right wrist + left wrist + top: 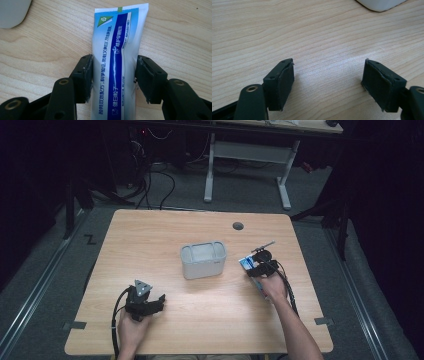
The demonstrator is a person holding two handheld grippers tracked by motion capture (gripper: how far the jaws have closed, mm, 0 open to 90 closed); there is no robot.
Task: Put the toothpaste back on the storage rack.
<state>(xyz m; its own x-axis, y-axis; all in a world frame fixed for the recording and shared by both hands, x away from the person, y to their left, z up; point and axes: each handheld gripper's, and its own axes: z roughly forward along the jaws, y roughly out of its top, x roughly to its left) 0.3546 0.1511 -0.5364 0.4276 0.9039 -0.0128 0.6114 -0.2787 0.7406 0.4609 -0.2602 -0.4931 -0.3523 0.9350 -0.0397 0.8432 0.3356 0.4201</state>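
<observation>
**Gripping a toothpaste tube at the table's right side**

Holding one gripper in each hand, you sit at the near edge of a light wooden table (150,235), with your forearms coming in from the bottom of the high view.

Nearest to you, at the near left of the table, your left hand (131,330) holds the left gripper (328,82) low over the wood. Its jaws stand wide apart with bare table between them, and they grasp nothing. A grey three-cornered plate sits on top of it, and its cable curves back toward you.

A little farther out on the right, your right hand (274,287) holds the right gripper (113,78). Its jaws are pressed against both sides of a blue and white toothpaste tube (117,50), clamping it across its width. The tube lies flat on the table, its crimped flat end pointing away from you, with printed characters running along its length.

Farther in, near the table's middle, stands a pale grey rectangular bin (203,260), just left of the tube and apart from it.

Beyond that, near the far edge, is a round dark cable hole (238,226) in the tabletop.

Past the table, a white-legged desk (250,150) stands on grey floor.
</observation>
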